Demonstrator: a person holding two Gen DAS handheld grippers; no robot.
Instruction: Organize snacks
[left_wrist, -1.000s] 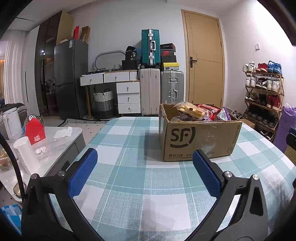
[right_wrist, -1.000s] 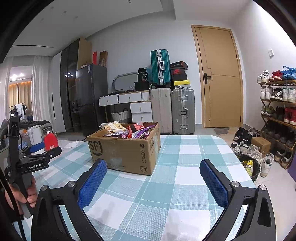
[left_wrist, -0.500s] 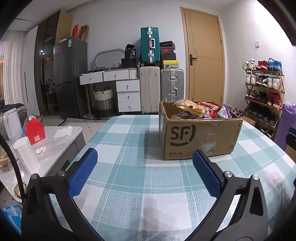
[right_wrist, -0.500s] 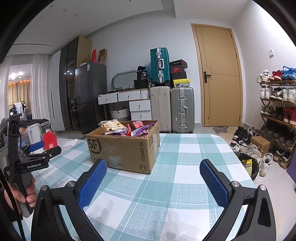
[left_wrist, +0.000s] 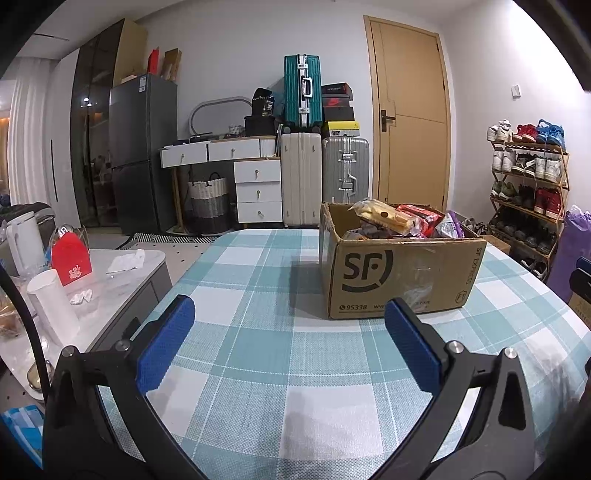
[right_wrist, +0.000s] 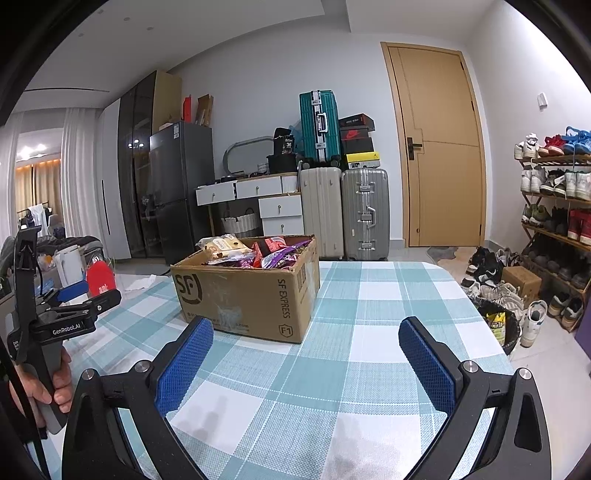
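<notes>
Left gripper (left_wrist: 288, 338) jaws spread wide, nothing between them; right gripper (right_wrist: 304, 360) the same, wide and empty. Blue finger pads (right_wrist: 184, 360) are ribbed rubber, black hard frames behind. Both hover low over the near part of the table (left_wrist: 258, 369), which has a woven teal-and-white check cloth, flat and matte.

The cardboard box (left_wrist: 399, 280) sits far centre on the table, open-topped, creased, tape-scuffed. The snacks (right_wrist: 255, 253) are heaped inside to the rim: glossy crinkly packets, yellow, red, purple. Count unclear, the pile overlaps.

This fits either packets packed already or waiting to be sorted out.

For any grasp: take a top packet by a flat seam edge, close gently, since film is slippery and the contents probably crush. Keep clear of the box wall.
</notes>
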